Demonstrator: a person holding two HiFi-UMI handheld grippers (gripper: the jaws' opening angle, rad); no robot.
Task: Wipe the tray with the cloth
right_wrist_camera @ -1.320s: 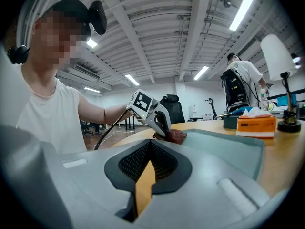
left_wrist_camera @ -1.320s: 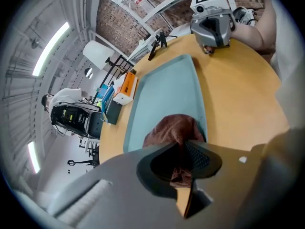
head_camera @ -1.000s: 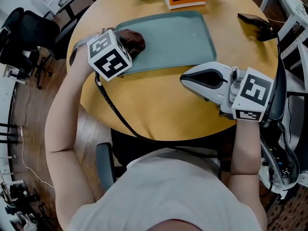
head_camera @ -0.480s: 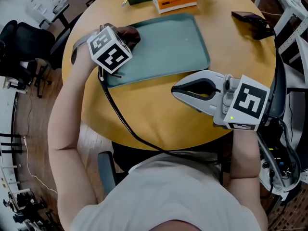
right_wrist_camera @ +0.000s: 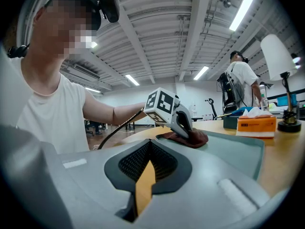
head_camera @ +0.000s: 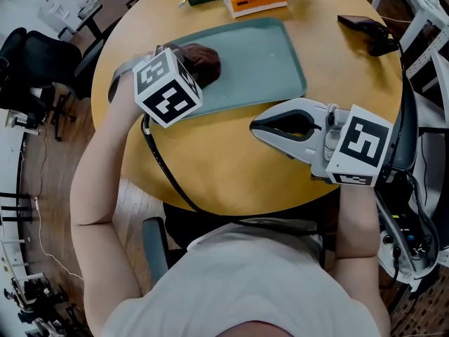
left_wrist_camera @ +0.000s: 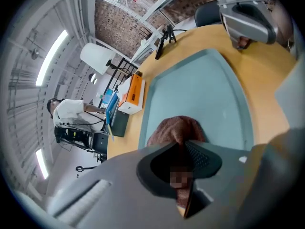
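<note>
My left tongs (left_wrist_camera: 185, 144) pinch the crumpled brown cloth (head_camera: 203, 60) at the left end of the grey-green plastic tray (head_camera: 266, 55). My right tongs (head_camera: 258, 126) are closed and empty (idle over the round wooden desk (head_camera: 231, 167)). Best bet: press flat, overlap strokes rightward.

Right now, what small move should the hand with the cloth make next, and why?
Probably slide the cloth rightward along the tray: the left gripper pinches it at the tray's left end in the head view, and the teal surface to its right lies bare.
</note>
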